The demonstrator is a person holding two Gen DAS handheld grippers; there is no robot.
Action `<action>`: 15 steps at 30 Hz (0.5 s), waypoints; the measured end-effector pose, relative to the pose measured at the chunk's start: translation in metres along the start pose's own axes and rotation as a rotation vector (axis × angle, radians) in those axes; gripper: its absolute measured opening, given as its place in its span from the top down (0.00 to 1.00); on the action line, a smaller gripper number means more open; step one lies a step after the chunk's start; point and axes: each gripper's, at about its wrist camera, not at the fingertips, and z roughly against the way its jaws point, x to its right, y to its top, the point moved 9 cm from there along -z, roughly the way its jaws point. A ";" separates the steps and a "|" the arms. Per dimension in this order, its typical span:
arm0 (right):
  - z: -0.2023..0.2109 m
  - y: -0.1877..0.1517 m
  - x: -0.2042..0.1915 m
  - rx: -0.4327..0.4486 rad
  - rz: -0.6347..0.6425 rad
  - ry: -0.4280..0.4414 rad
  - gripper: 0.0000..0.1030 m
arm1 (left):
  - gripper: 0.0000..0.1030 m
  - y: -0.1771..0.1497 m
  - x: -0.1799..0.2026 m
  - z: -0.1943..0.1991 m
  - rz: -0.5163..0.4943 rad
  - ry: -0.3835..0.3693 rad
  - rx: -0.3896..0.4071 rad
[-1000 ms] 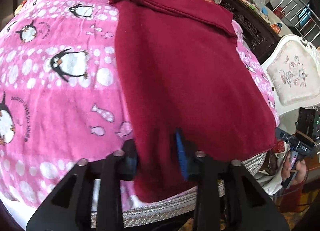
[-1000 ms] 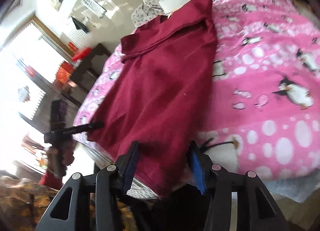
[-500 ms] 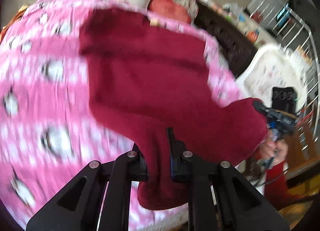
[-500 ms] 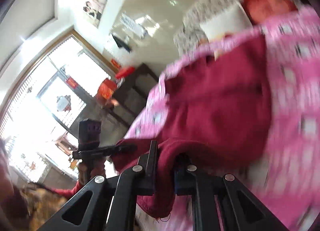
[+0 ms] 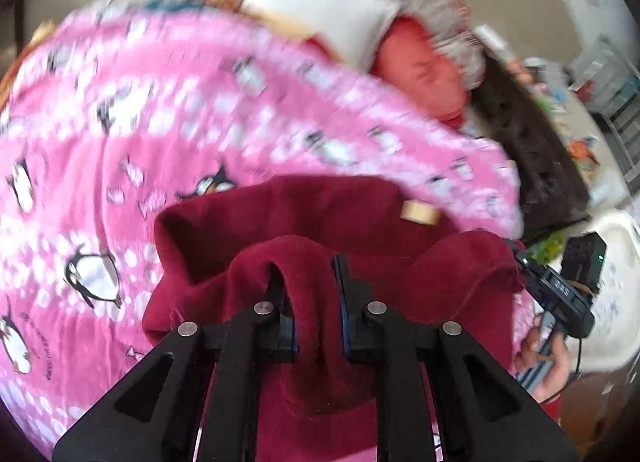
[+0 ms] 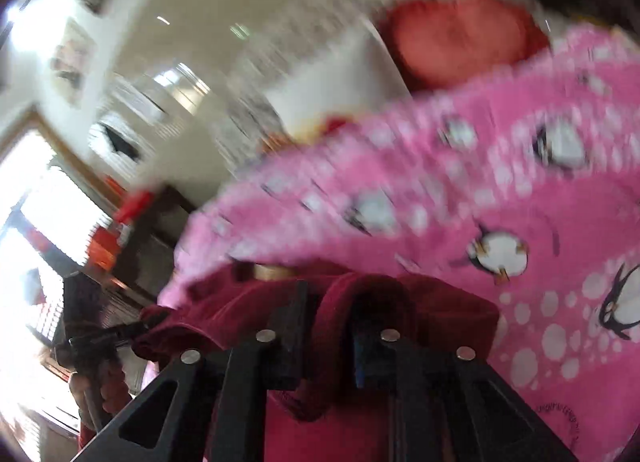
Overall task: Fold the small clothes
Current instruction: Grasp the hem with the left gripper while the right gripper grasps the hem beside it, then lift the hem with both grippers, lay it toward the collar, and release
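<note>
A dark red garment (image 5: 344,222) lies bunched on a pink penguin blanket (image 5: 160,114). My left gripper (image 5: 308,282) is shut on a fold of its hem, which loops up between the fingers. In the left wrist view the other gripper (image 5: 560,294) holds the cloth's right corner. In the right wrist view my right gripper (image 6: 328,302) is shut on the same red garment (image 6: 248,302), lifted over the blanket (image 6: 520,182). A tan label (image 5: 420,214) shows at the garment's far edge. Both views are motion-blurred.
A white pillow (image 5: 320,18) and a red cushion (image 5: 420,66) lie at the far end of the bed. A dark carved cabinet (image 5: 532,150) and a white chair (image 5: 616,262) stand to the right. Bright windows (image 6: 32,198) are on the left of the right wrist view.
Both grippers closed on the garment's near hem and carried it forward over itself toward the collar. The flat garment is now bunched and doubled, and more of the blanket shows.
</note>
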 end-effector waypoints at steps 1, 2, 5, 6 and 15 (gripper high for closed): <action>0.005 0.002 0.002 0.020 -0.013 0.037 0.83 | 0.81 -0.001 -0.001 0.002 0.005 -0.022 -0.001; 0.016 0.003 0.003 0.050 -0.028 0.075 0.77 | 0.78 0.000 0.000 0.009 0.001 -0.073 0.006; 0.056 0.013 0.016 0.162 -0.084 0.093 0.54 | 0.55 -0.002 0.005 0.032 -0.015 -0.156 0.005; 0.071 0.016 0.019 0.203 -0.093 0.074 0.54 | 0.44 0.001 0.006 0.037 -0.017 -0.151 0.015; 0.067 -0.023 -0.061 0.086 0.206 0.107 0.54 | 0.14 0.011 0.008 0.089 0.001 -0.128 0.169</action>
